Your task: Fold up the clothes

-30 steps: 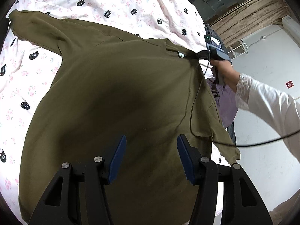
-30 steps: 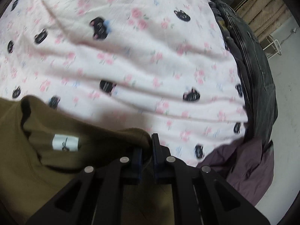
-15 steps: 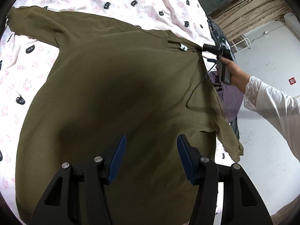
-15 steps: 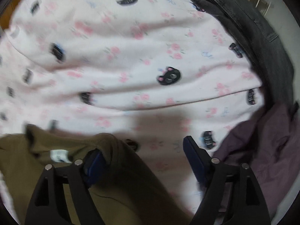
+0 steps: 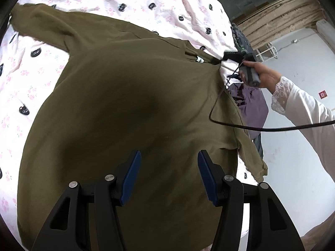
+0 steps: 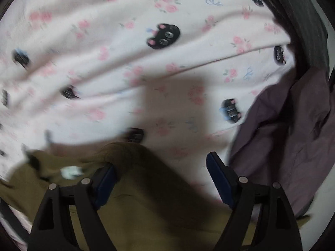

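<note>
Olive sweatshirt (image 5: 129, 104) lies spread flat on the bed sheet (image 5: 163, 2), pink with a cat print, one sleeve stretched to the far left. Left tool (image 5: 167, 175) hovers over its lower body, jaws apart, gripping nothing. Right tool (image 6: 161, 179) sits at the collar, jaws opening, collar fabric loose between them, not pinched. Purple garment (image 6: 293, 129) bunched just right of it, dark jeans (image 6: 303, 21) beyond
</note>
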Motion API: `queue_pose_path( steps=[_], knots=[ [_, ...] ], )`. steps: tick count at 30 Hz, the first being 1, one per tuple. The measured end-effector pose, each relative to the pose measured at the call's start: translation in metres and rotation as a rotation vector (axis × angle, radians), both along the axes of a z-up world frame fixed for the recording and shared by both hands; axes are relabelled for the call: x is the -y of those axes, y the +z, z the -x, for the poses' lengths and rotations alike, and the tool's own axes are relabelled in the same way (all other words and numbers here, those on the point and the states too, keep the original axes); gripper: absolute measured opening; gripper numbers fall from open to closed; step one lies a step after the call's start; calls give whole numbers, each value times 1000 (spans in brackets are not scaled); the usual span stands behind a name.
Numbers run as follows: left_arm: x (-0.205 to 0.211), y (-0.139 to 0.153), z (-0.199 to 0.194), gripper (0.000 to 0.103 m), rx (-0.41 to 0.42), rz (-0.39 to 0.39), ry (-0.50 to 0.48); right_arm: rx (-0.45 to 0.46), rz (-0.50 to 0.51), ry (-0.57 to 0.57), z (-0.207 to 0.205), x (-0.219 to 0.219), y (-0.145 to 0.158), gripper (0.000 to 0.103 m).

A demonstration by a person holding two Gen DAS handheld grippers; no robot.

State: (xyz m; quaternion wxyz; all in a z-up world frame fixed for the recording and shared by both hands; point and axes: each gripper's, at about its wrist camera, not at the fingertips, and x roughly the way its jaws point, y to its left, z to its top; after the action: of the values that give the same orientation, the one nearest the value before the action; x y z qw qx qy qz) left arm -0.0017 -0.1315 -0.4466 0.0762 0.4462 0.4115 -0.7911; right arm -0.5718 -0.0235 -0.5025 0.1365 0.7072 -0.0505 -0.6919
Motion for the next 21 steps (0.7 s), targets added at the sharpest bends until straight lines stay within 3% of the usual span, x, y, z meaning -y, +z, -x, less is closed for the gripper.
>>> queue_pose_path(
  steps=[2,4,6,9,11,15,18,21],
  knots=[
    [3,-1,-5,51,1,-4,7,155,207,-51,-5,5,-9,87],
    [6,-2,-7,51,2,-6,12,47,78,16,-8,19,3,89],
    [9,-3,-11,51,2,-10,20,-27,144,35,-15,32,16,92],
    [13,-5,-15,51,0,-18,33,-120,256,173,-35,71,32,102],
    [15,-6,-17,51,0,-18,36,-73,229,261,-55,104,17,102],
    [20,-9,-23,51,0,-18,52,46,222,271,-72,129,-27,102],
    [24,-12,-32,51,5,-23,70,122,275,226,-82,140,-57,103],
    [26,-17,-41,51,14,-27,80,147,349,239,-94,153,-65,100]
  ],
)
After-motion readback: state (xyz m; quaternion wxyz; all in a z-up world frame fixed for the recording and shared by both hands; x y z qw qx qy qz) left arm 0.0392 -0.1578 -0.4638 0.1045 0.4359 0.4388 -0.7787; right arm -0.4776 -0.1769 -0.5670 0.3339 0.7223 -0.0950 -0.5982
